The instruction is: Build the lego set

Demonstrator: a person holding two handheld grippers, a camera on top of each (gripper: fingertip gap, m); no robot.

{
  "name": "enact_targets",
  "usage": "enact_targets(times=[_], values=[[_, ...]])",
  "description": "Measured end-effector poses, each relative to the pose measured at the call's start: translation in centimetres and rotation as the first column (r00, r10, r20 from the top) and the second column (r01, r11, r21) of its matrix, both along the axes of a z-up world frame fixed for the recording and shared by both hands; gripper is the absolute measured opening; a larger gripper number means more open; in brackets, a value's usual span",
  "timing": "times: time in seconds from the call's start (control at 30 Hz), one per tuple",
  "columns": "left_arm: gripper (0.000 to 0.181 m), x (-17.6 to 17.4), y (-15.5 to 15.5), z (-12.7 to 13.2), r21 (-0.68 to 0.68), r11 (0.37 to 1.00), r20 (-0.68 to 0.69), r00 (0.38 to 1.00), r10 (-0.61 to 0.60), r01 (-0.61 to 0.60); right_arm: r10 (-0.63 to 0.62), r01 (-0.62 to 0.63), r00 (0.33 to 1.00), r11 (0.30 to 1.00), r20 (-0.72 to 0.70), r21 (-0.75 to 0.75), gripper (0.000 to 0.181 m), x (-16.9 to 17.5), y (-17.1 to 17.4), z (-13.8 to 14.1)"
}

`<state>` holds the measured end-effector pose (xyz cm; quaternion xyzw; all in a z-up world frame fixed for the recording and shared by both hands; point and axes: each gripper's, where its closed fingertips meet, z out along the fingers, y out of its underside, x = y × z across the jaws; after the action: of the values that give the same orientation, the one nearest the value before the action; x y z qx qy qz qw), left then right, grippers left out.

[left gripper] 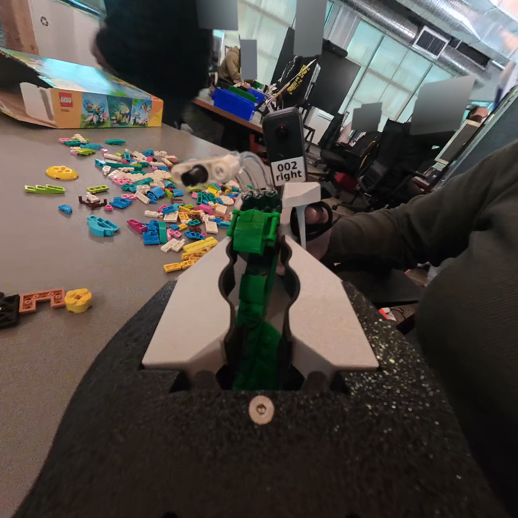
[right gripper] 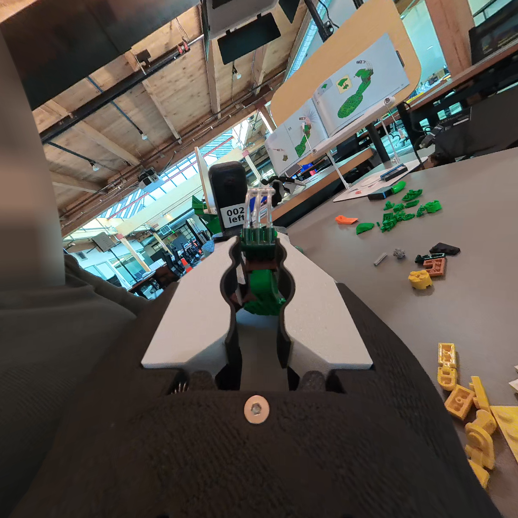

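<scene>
Gripping studded green stem (left gripper: 253,280), both hand-held grippers (left gripper: 257,246) (right gripper: 259,246) show wavy pads.

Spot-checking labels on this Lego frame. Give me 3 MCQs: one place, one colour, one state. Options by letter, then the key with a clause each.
1. Where does the round yellow brick lie?
A. on the box
B. on the table beside a tan angled plate
C. between gripper fingers

2. What colour is the stem assembly held by the grippers?
A. mostly green
B. mostly pink
C. mostly white

3. What state is the left gripper in?
A. open and empty
B. out of view
C. closed on the stem assembly

Key: B, it rests on the grey table touching the tan plate; A, green bricks fill the stack, with clear curved pieces at the top; C, both fingers press its sides, as do those of the right gripper.
</scene>
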<state>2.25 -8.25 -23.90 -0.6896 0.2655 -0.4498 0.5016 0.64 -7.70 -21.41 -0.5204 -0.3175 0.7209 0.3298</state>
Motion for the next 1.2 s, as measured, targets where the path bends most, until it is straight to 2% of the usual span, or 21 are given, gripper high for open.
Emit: enact_targets(times=[0.13, 0.27, 0.47, 0.7, 1.2], values=[[0.033, -0.4, -0.2, -0.1, -0.075, 0.997, 0.047, 0.999, -0.027, 0.03, -0.005, 0.005, 1.0, 1.0, 0.018, 0.004, 0.023, -0.2, 0.1, -0.5], [0.025, -0.6, -0.2, -0.3, -0.141, 0.989, 0.067, 0.997, -0.042, 0.051, -0.009, 0.008, 1.0, 1.0, 0.025, 0.03, 0.023, -0.3, 0.0, -0.6], [0.024, -0.5, 0.1, 0.3, -0.097, 0.995, 0.09, 0.996, -0.015, 0.023, -0.056, 0.057, 0.998, 0.991, -0.014, 0.123, 0.024, -0.2, -0.1, 0.1], [0.024, -0.3, 0.3, 1.9, -0.06, 0.998, 0.201, 0.98, 0.014, -0.002, -0.05, 0.057, 0.995, 0.995, -0.087, 0.078, 0.025, 0.1, 0.0, 1.3], [0.024, -0.3, 0.0, 0.4, -0.026, 1.0, 0.048, 0.999, 0.005, -0.004, 0.025, -0.031, 0.999, 0.991, 0.043, 0.127, 0.024, 0.0, -0.5, -0.1]])
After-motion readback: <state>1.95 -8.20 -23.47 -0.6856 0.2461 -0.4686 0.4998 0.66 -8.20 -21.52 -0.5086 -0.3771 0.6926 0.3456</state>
